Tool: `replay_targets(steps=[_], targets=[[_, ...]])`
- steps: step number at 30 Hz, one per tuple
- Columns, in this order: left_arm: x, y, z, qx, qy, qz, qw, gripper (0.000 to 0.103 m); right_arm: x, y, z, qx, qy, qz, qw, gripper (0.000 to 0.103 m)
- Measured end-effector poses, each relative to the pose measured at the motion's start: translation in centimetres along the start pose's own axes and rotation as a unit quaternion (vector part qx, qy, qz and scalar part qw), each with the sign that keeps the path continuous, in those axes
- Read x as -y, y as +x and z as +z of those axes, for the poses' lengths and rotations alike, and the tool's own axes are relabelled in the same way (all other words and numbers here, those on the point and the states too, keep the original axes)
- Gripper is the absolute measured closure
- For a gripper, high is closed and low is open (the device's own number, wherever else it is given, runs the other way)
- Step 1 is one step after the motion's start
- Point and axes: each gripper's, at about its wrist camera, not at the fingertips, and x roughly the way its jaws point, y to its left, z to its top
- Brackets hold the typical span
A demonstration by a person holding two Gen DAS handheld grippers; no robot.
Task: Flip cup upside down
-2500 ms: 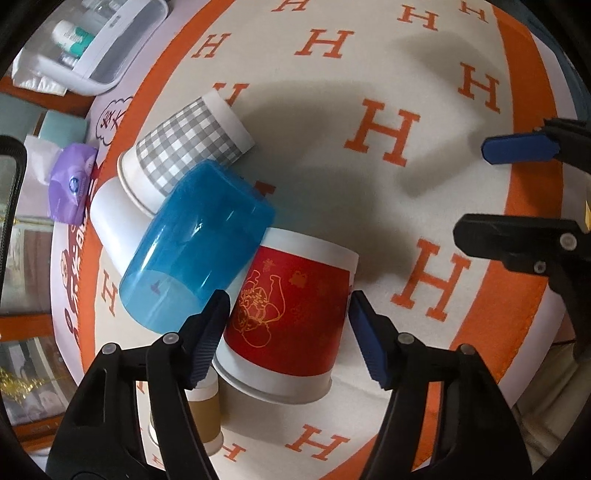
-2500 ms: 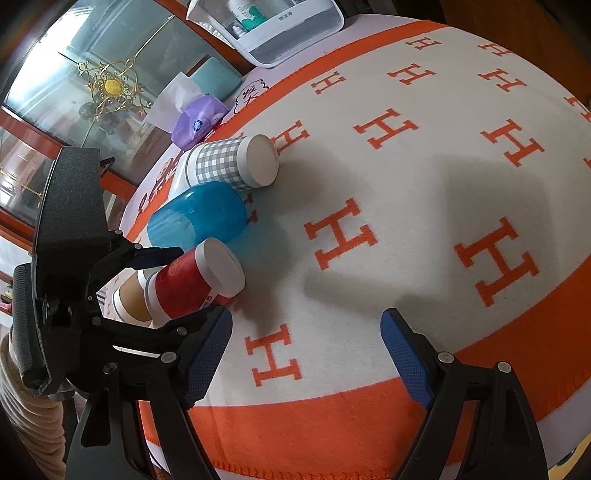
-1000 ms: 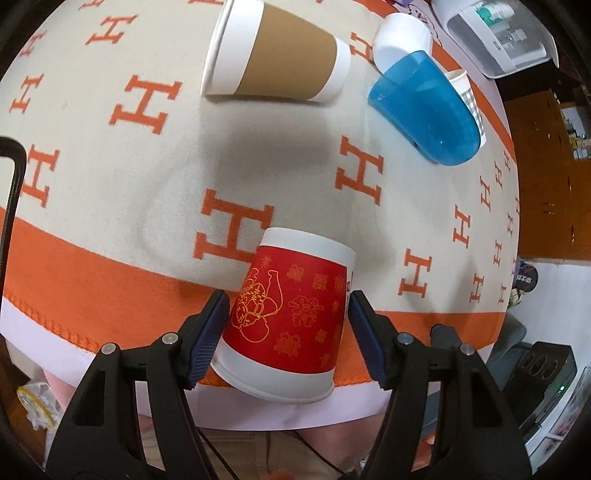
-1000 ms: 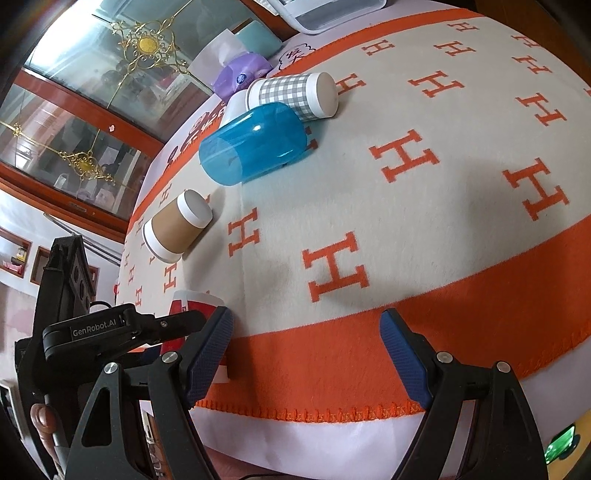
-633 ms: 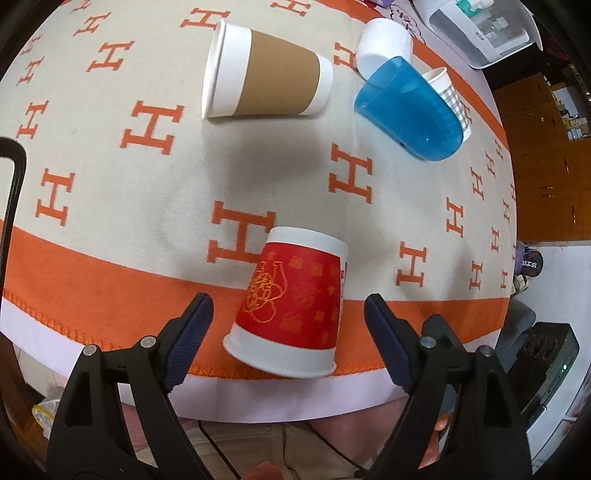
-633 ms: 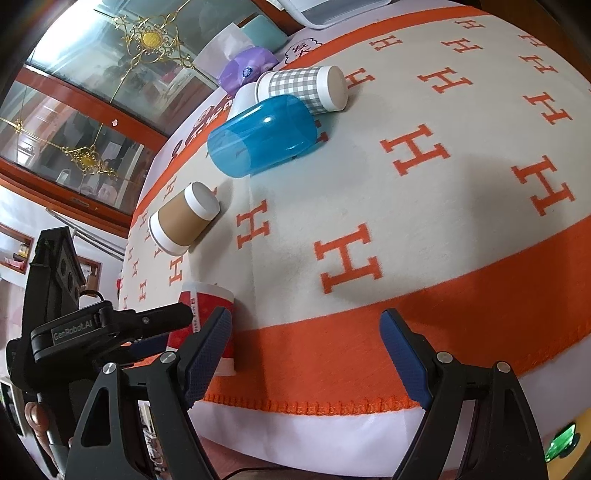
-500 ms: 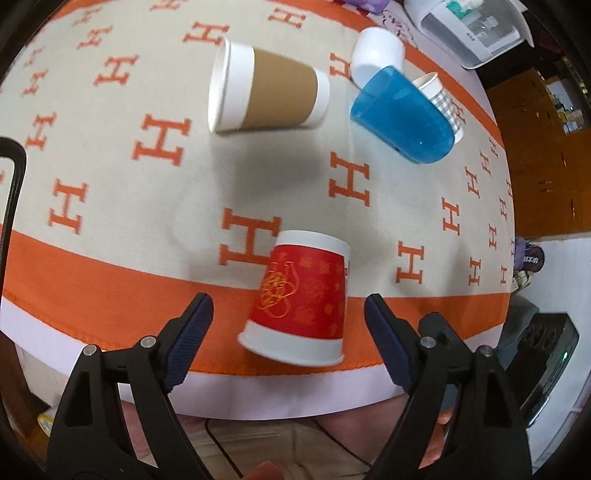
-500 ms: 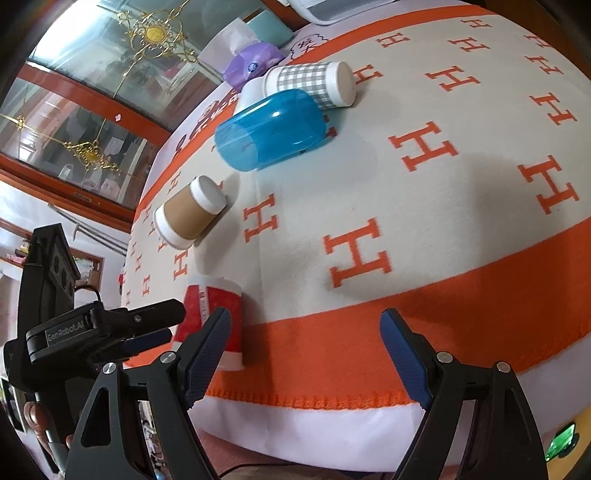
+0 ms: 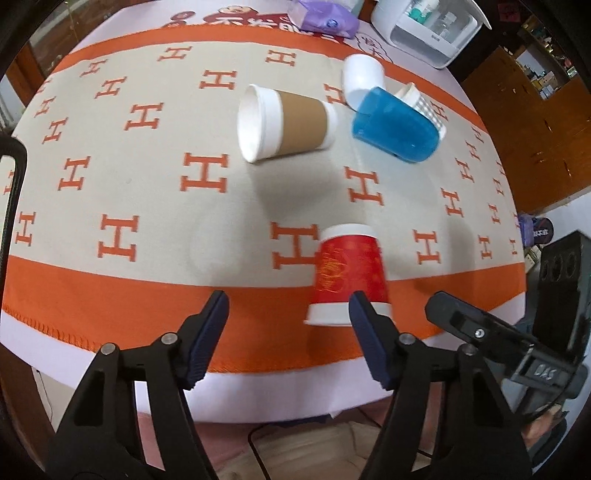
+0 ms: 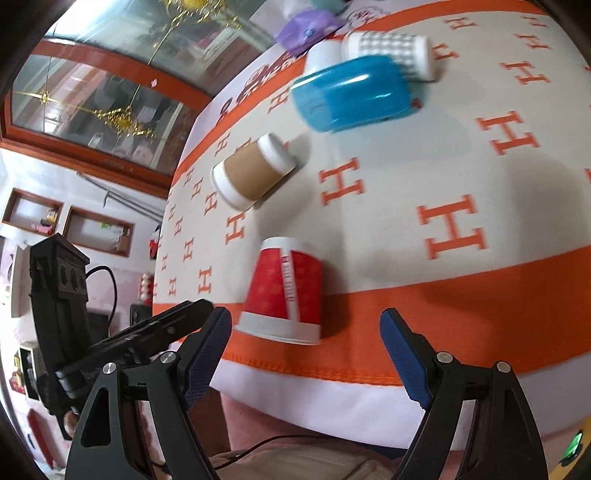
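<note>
The red cup (image 9: 347, 275) stood upside down on the tablecloth (image 9: 147, 206), with its wide white rim down on the orange border stripe and its narrow base up. It was just ahead of the left gripper (image 9: 288, 332) and a little to its right side; the right blue pad (image 9: 365, 325) of this gripper overlapped the cup's rim in the left wrist view, but I could not tell if the pad touched it, because the cup was a little blurred there. The left gripper was spread wide and held nothing.

In the right wrist view the red cup (image 10: 284, 291) was ahead of the right gripper (image 10: 306, 354), nearer to its left finger, and clearly apart from both fingers. This gripper was also spread wide, with nothing between its pads. The black body of the left gripper showed at the left side of it.

Further ahead of the left gripper, the brown cup (image 9: 284, 123) lay on its side with its open mouth turned to the left. To the right of it, the blue plastic cup (image 9: 397, 129) lay on its side too, resting against a white cup (image 9: 364, 79) and a grey checked cup (image 9: 423, 103). Beyond them, at the far edge of the table, were a purple packet (image 9: 323, 16) and a white container (image 9: 424, 29).
</note>
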Motion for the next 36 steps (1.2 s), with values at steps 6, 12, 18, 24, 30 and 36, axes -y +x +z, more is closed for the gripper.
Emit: replay_targets(steps=[6, 12, 18, 24, 30, 36], targets=[[-1.3, 0.9, -0.4, 0.05, 0.004, 0.025, 0.9984, 0.045, -1.0, 2.5, 1.0, -0.033, 0.011, 0.008, 0.999, 0.019], [-2.3, 2.0, -0.8, 0.076, 0.006, 0.04, 0.9963, 0.045, -0.6, 5.3, 2.9, -0.061, 0.035, 0.003, 0.997, 0.019], [-3.1, 3.2, -1.0, 0.071, -0.004, 0.036, 0.9968, 0.045, -0.6, 8.2, 3.9, -0.089, 0.041, -0.003, 0.995, 0.03], [-3.3, 3.8, -0.9, 0.075, -0.002, 0.036, 0.9965, 0.045, -0.7, 9.5, 4.0, -0.1, 0.037, 0.004, 0.994, 0.042], [-3.0, 3.8, -0.8, 0.087, 0.003, 0.038, 0.9955, 0.045, -2.3, 7.6, 4.2, -0.035, -0.01, -0.014, 0.999, 0.043], [-2.6, 4.0, -1.0, 0.106, 0.002, 0.055, 0.9928, 0.045, -3.7, 5.4, 4.7, 0.138, -0.1, -0.069, 0.983, 0.042]])
